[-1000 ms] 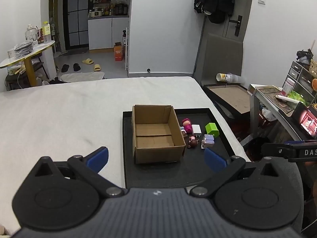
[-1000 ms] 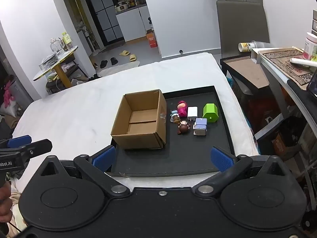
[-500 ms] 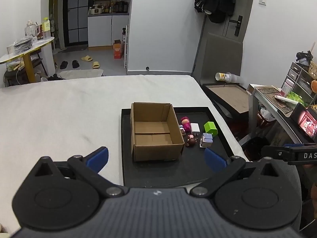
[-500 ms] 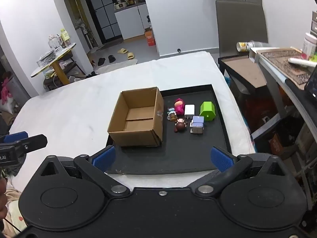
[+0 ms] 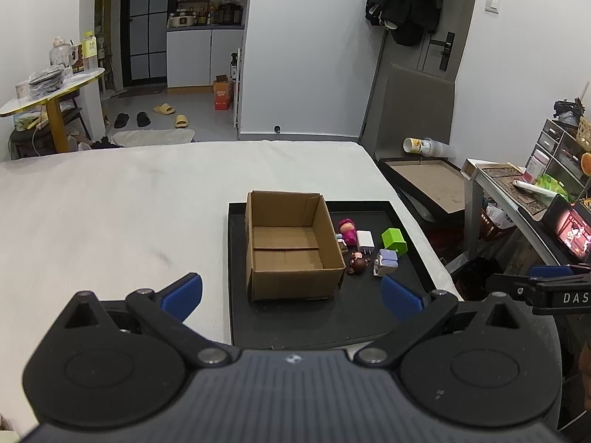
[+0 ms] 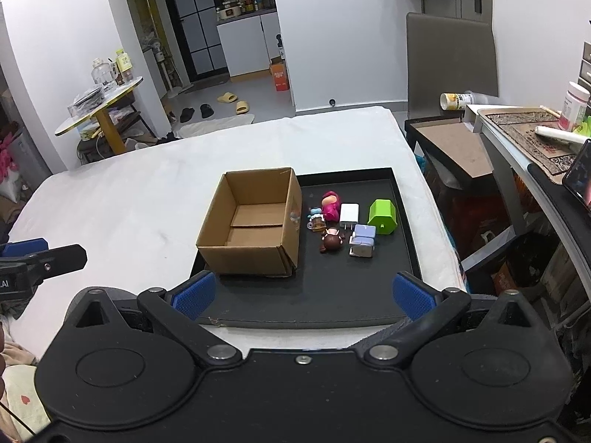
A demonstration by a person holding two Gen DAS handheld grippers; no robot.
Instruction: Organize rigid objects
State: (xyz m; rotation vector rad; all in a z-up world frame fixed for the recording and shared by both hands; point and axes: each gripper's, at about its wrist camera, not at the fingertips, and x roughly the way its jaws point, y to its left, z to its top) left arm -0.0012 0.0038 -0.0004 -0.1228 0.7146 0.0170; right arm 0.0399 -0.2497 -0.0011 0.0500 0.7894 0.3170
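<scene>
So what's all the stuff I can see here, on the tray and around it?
box: 1, brown cardboard, open and empty, left part of tray
tray: 1, black, on the white bed
pink figure: 1, right of box
small blue figure: 1, beside the box wall
brown figure: 1, nearer than the pink one
charger: 1, white, mid-row
green block: 1, rightmost
pale blue toy: 1, in front of green block
slippers: 1 pair, yellow, floor beyond the bed
left gripper: 1, black, blue pads, jaws open
right gripper: 1, same, jaws open
</scene>
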